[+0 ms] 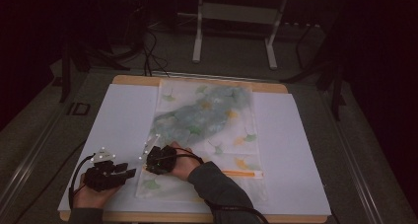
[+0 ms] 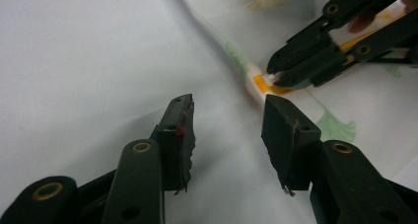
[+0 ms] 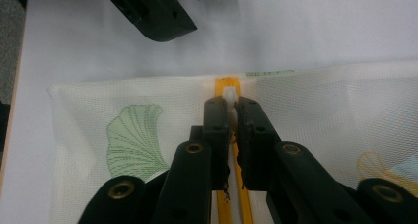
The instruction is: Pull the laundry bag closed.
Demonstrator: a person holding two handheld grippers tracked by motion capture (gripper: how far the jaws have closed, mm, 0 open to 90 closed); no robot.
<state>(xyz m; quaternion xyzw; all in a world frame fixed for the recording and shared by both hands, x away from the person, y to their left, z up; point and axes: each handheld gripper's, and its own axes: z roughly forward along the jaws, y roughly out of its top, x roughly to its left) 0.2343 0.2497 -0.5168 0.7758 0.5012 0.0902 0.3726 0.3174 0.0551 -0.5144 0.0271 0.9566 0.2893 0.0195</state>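
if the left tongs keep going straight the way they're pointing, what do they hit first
Probably the edge of the mesh bag, close to the orange zipper end that the right tongs pinch. The left tongs stand open, with bare white sheet below them. Depth is unclear.

White mesh bag [image 1: 197, 150], green and yellow leaf print; orange zipper [image 3: 227, 83]; black tongs [image 3: 231, 110].

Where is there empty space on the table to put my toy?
The white sheet right of the mesh bag is bare, and so is its far left part. It is crowded near the left tongs and right tongs.
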